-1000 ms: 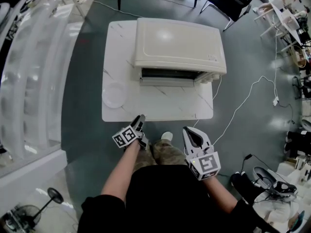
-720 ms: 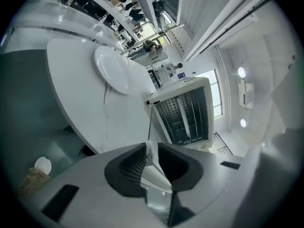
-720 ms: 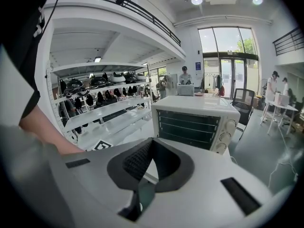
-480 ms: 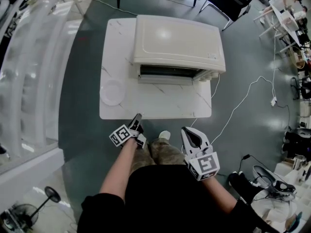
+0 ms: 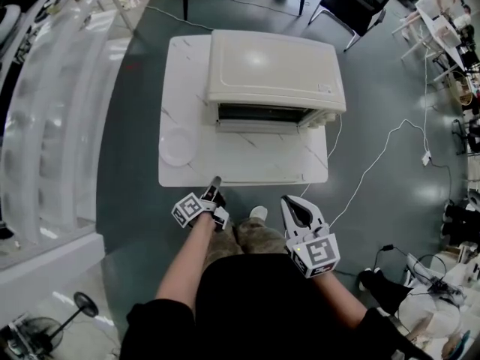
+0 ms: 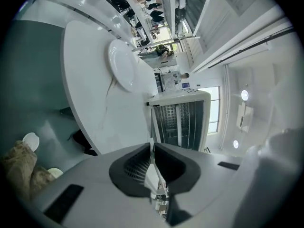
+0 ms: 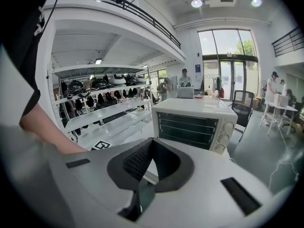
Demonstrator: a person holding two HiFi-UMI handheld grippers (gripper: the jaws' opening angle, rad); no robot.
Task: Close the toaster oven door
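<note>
With your left gripper (image 5: pixel 215 180) having just been closing its jaws nearly together on nothing and your right gripper (image 5: pixel 287 200) pinched empty, the cream boxy metal toaster oven (image 5: pixel 274 70) sits straight ahead across the white marble-patterned table (image 5: pixel 187 73), left gripper nearer.

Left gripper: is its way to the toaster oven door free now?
Probably yes. The left gripper, jaws just closing on nothing, sits at the table's near edge; only bare tabletop lies before the toaster oven's front. The plate is off to its left.

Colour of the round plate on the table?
The round plate is plain white; the head view shows it best.
</note>
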